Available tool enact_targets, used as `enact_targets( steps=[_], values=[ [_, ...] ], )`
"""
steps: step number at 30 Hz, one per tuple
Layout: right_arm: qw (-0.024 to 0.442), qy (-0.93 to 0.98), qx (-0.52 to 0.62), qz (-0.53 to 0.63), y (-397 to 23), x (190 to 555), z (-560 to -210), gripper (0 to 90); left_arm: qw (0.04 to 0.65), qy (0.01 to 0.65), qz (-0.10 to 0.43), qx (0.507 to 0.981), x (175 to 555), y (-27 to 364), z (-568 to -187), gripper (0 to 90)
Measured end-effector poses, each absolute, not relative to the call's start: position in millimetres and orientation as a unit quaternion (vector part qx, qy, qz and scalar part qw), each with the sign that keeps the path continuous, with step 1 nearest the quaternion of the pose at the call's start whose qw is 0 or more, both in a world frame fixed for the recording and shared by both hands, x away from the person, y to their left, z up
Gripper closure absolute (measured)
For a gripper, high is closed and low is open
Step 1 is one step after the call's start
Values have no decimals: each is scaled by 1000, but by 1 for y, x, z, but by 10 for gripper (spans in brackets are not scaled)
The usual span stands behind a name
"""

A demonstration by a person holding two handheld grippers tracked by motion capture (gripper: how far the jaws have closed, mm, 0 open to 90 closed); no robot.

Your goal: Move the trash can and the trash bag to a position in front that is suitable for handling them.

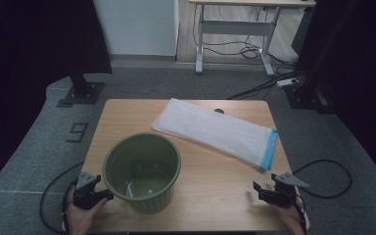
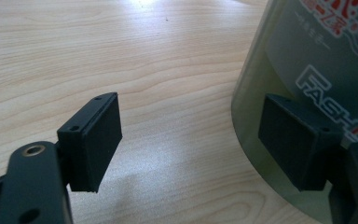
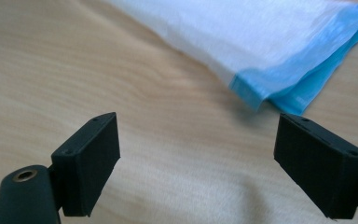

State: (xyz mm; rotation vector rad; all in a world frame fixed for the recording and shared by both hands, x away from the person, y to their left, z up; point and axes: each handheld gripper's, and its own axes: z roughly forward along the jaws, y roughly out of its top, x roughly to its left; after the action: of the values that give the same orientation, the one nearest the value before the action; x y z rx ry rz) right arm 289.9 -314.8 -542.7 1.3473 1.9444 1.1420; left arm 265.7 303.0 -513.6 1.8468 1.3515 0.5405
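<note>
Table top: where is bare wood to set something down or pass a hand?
Free patches on the table: the far-left corner beyond the green bin, and the near-right stretch between the bin, the folded white bag and the open right gripper. Crowded near-left, where the open left gripper sits against the bin.

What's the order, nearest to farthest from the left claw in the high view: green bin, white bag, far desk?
1. Green bin, right beside the left claw, near edge of the table.
2. White bag, flat across the table's far right.
3. Far desk, on the floor beyond.
</note>
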Motion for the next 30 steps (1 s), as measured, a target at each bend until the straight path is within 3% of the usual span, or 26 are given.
enact_targets(
  steps=[8,18,30],
  values=[
    [261,717,492,419,-313,298,-542,136,392,513,202,737,249,305,-512,153],
    [254,732,466,427,-296,311,-535,141,444,479,179,735,216,303,-504,132],
    [251,733,461,433,-294,322,-535,141,440,401,150,789,206,250,-497,82]
  ],
)
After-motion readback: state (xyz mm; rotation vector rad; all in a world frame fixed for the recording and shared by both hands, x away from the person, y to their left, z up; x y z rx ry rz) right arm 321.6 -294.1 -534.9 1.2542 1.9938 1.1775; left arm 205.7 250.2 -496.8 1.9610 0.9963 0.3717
